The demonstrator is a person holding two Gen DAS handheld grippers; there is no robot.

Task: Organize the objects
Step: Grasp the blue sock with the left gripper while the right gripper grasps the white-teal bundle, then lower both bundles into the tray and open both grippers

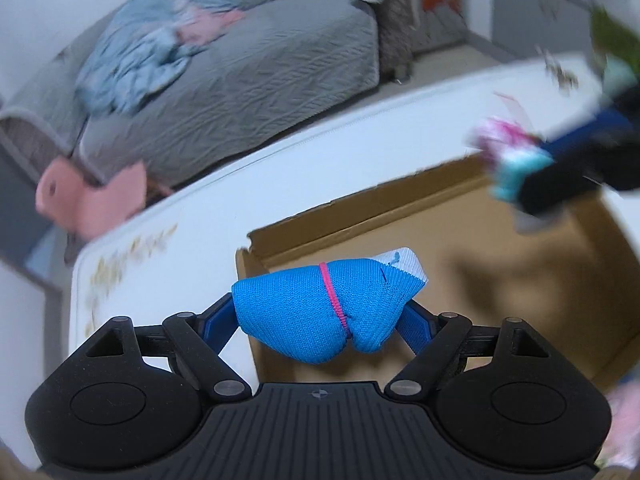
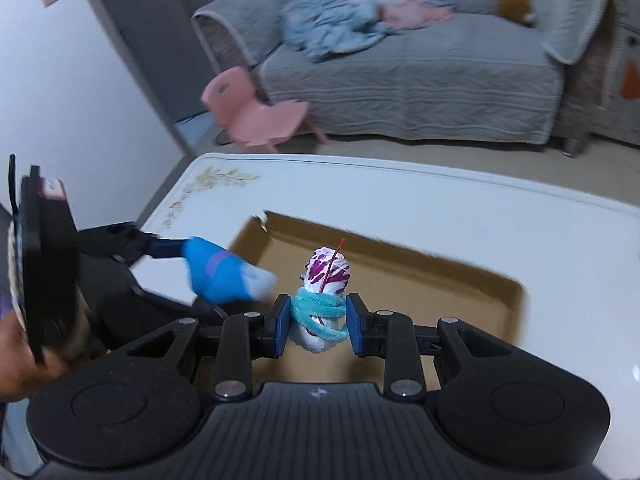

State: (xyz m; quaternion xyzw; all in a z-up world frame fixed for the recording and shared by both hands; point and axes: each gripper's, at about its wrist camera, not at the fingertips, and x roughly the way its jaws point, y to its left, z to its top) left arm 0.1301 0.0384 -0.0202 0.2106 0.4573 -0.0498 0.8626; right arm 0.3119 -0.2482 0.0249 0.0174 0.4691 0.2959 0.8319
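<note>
My left gripper (image 1: pixel 324 316) is shut on a rolled blue sock bundle (image 1: pixel 320 308) tied with a pink band, held across its wide jaws above the left edge of an open cardboard box (image 1: pixel 460 248). My right gripper (image 2: pixel 319 322) is shut on a white and purple rolled bundle (image 2: pixel 326 272) wrapped in a teal fuzzy wire, held upright over the cardboard box (image 2: pixel 460 280). In the right wrist view the left gripper (image 2: pixel 224 270) with the blue sock bundle (image 2: pixel 218 276) hangs to the left, blurred. In the left wrist view the right gripper (image 1: pixel 516 164) shows at the upper right.
The box lies on a white table (image 2: pixel 440 196) with a floral print at its corner. Beyond it stand a grey sofa (image 2: pixel 420 80) with a blue and pink blanket (image 2: pixel 360 8) and a small pink chair (image 2: pixel 256 112). A person's hand (image 2: pixel 24 368) holds the left gripper.
</note>
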